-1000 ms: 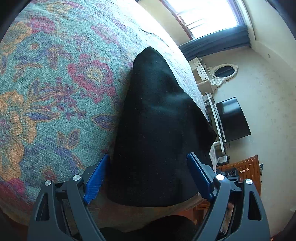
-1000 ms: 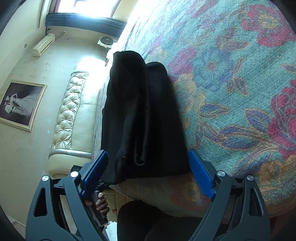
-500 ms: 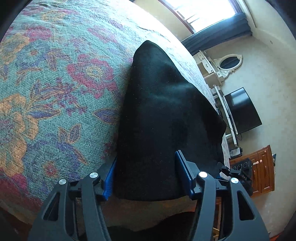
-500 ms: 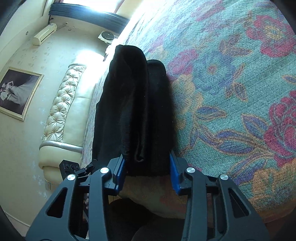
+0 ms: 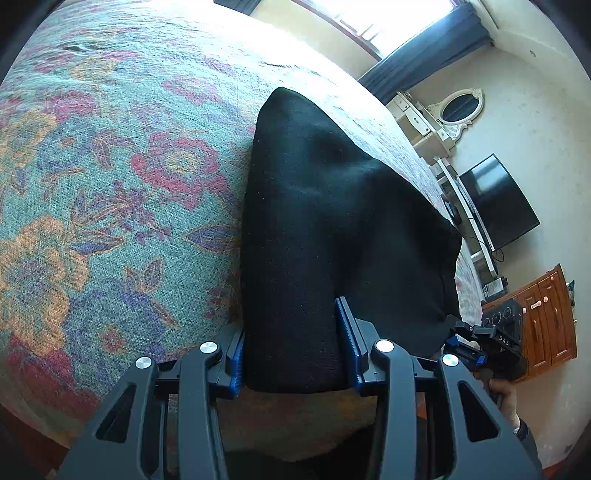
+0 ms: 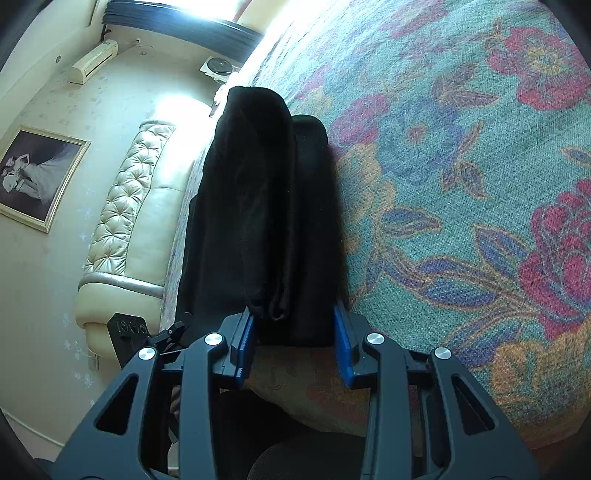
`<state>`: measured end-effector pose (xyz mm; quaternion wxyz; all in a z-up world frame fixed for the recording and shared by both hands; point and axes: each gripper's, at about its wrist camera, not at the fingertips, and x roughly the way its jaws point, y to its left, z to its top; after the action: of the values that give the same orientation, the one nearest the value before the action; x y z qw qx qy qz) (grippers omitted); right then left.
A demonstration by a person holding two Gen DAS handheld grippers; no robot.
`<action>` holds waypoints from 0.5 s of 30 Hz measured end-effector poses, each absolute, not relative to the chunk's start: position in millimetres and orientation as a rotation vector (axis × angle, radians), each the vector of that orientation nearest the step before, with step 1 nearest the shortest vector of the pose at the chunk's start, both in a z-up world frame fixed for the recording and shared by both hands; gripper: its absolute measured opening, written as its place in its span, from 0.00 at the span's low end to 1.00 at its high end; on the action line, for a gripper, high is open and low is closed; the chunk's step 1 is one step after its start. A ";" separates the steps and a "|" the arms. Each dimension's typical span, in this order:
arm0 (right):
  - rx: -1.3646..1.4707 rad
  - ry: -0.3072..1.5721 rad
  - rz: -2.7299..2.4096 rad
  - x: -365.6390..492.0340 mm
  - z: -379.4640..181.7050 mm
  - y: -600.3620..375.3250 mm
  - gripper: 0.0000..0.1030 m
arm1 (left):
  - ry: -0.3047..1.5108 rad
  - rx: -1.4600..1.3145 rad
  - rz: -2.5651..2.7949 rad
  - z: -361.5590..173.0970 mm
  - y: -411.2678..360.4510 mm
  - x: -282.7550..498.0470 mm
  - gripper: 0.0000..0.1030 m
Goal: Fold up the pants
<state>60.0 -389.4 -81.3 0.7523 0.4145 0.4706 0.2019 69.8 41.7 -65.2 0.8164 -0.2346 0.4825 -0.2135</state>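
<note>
We are in a home bedroom: a bed under a floral spread, a tufted cream headboard, a framed picture, an oval mirror above a white dresser, a television, and a curtained window.

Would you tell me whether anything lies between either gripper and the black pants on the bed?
Nothing visible does. The left gripper and the right gripper are both closing with the near edge of the black pants already between their jaws, on the floral bedspread.
</note>
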 end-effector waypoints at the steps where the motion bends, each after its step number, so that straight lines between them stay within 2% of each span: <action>1: 0.912 1.025 0.445 60.1 -82.9 -391.0 0.36 | 1.028 -0.496 -0.459 -65.9 41.9 69.7 0.43; 4: 0.905 1.031 0.466 61.4 -82.6 -392.4 0.44 | 1.023 -0.467 -0.459 -62.6 40.9 70.9 0.51; 6: 0.892 1.032 0.478 61.4 -78.2 -393.4 0.58 | 1.019 -0.441 -0.450 -59.3 41.1 70.6 0.64; 7: 0.888 1.028 0.479 61.1 -75.5 -395.1 0.62 | 1.016 -0.426 -0.443 -57.2 41.9 70.4 0.68; 9: 0.878 1.012 0.469 61.6 -68.6 -401.5 0.78 | 0.994 -0.424 -0.455 -51.2 46.7 69.2 0.72; 11: 0.860 1.003 0.452 62.8 -62.6 -409.3 0.82 | 0.966 -0.446 -0.475 -46.5 56.3 69.2 0.78; 15: 0.853 0.987 0.430 68.9 -55.9 -427.5 0.85 | 0.952 -0.524 -0.504 -46.9 82.9 77.9 0.79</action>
<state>68.9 -427.5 -55.9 0.7733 0.3935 0.4558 0.1985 77.9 82.9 -46.9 0.8259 -0.2467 0.4480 -0.2374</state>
